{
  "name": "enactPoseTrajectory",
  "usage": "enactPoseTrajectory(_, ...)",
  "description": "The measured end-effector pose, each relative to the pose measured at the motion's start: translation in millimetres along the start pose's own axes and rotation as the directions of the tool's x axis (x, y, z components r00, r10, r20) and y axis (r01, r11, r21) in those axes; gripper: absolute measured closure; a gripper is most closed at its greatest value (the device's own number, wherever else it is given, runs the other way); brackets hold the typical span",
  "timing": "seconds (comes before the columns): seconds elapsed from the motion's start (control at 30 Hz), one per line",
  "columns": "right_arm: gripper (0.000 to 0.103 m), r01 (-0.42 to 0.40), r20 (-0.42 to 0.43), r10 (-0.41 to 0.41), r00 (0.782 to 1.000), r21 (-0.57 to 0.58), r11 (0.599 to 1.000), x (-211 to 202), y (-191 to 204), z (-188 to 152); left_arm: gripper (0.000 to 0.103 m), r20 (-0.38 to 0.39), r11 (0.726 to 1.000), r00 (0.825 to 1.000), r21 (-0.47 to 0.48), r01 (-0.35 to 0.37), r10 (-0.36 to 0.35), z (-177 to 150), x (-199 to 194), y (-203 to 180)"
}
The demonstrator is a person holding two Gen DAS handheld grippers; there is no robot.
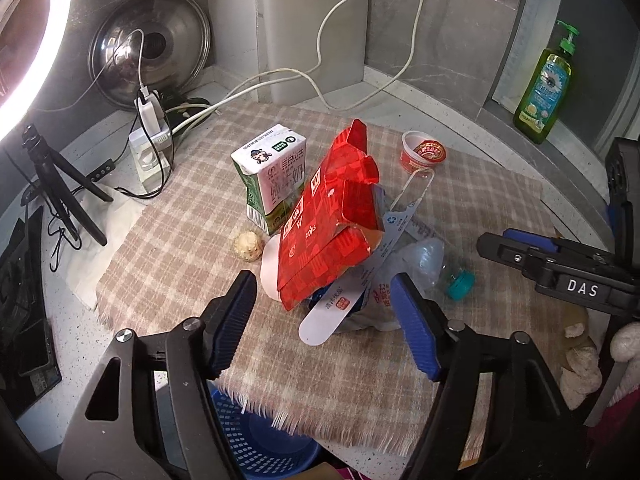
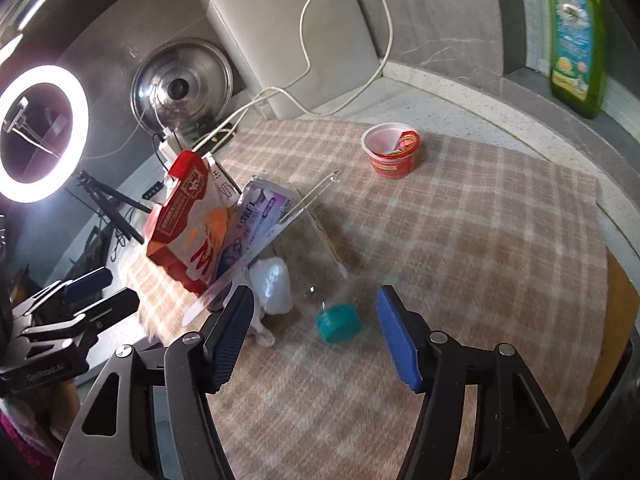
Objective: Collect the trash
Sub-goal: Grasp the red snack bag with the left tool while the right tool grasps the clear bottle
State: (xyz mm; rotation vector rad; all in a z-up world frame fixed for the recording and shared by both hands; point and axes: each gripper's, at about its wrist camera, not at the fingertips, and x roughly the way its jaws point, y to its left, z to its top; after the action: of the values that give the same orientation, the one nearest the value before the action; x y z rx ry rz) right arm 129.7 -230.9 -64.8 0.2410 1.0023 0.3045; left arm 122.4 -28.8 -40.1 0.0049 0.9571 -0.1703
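Trash lies heaped on the checked cloth [image 1: 168, 280] that covers the table [image 1: 452, 120], and you have it in front of both grippers. Working left to right in the left wrist view: the milk carton [image 1: 272, 178] stands upright at about 11 o'clock from the heap's middle; it looks stiff but probably light and empty, so take it across its flat sides. Just below it, at 8 o'clock, sits a small crumpled ball [image 1: 248, 245], soft and easy to pinch anywhere. The red box [image 1: 332, 216] leans at the centre, torn open, light card that will buckle, so grip a folded edge, not the loose flap. Under it a long white card strip [image 1: 332, 312] and a crushed clear bottle [image 1: 424, 260] with a teal cap [image 1: 460, 284] lie tangled; the bottle looks slippery and springy, so its neck near the cap seems the surest hold. The red cup [image 1: 424, 154] stands apart at 1 o'clock, thin-walled; pinch its rim. Your left gripper [image 1: 324, 328] has its fingers spread with the strip's end between them, untouched; your right gripper [image 2: 316, 332] is likewise spread around the cap, holding nothing. The blue basket [image 1: 256, 440] waits below the table's edge.
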Motion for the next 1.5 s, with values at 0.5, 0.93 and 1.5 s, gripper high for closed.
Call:
enactPoseTrajectory(0.5,0.045,-0.054,-0.203,0.037,0.978,-0.078,0.995,72.8,-6.5,41.0,0.042,-0.023,1.0,1.0,0.018,0.01,-0.009,21.1,33.3,-2.9)
enactPoseTrajectory(0.93,0.046,-0.11,-0.298,0.077,0.952,-0.094,0.989,118.2,1.5,51.4,0.07,-0.045,1.0,0.999,-0.007,-0.009,0.009,26.0,49.1,7.4)
enactPoseTrajectory(1.5,0.049,-0.078,-0.283,0.047,0.958,-0.101,0.992,120.0,3.5,50.4,0.09,-0.003,0.999,0.999,-0.007,-0.039,0.039,28.8,34.4,18.0)
